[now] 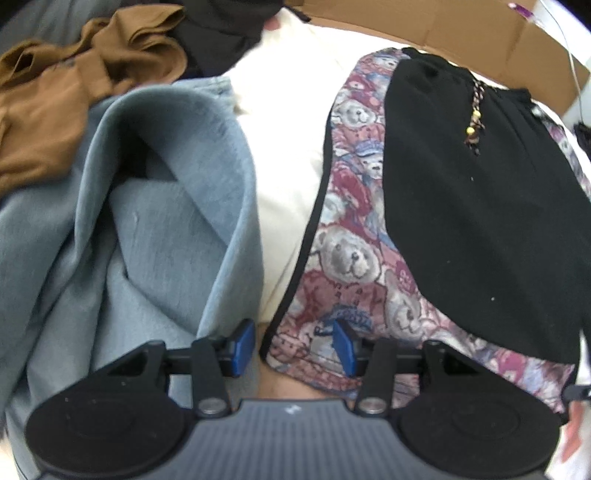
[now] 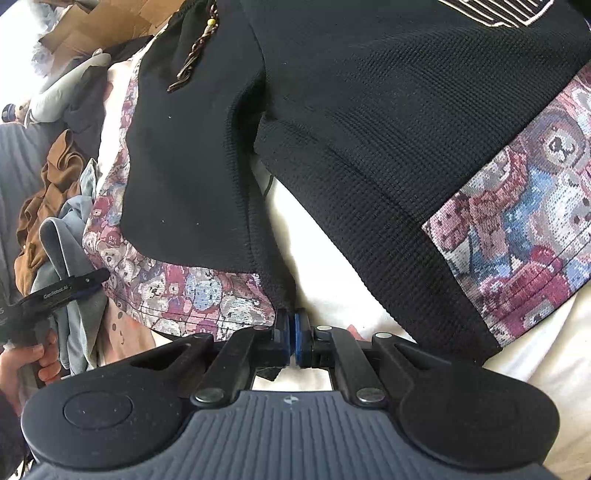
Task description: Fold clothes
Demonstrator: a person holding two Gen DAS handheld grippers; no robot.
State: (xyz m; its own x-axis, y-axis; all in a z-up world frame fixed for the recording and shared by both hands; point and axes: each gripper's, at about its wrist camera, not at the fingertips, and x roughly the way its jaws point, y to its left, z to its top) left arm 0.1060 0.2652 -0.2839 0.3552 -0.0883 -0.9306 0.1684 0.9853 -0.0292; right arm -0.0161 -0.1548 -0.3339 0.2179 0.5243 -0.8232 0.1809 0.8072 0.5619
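The garment under work is a black sweater (image 2: 369, 129) with teddy-bear patterned panels; it lies spread on a cream bedsheet (image 1: 288, 184), its patterned hem toward both cameras and a patterned sleeve cuff (image 2: 524, 229) off to the right of the body. The right tongs (image 2: 293, 341) are pressed together at the hem, at the junction where the sleeve meets the body, and appear to pinch a bit of black knit; how much cloth sits between the pads cannot be told. The left tongs (image 1: 293, 345) stand wide apart and hold nothing: one blue pad lies over the sweater's patterned hem corner, the other just beside a rumpled light-blue garment (image 1: 147, 221) lying left of the sweater. Beyond that, farther left of the sweater, are a brown garment (image 1: 74, 92) and dark clothing (image 1: 221, 29); a beaded cord (image 1: 474, 122) hangs at the sweater's collar. Risks, as judged: if the left tongs close where they stand, they may take the light-blue garment along with the hem, dragging it into the fold. The right grip looks shallow and may slip on lifting, or catch only one layer, leaving the fold skewed. The beaded cord could snag or bunch inside the fold.
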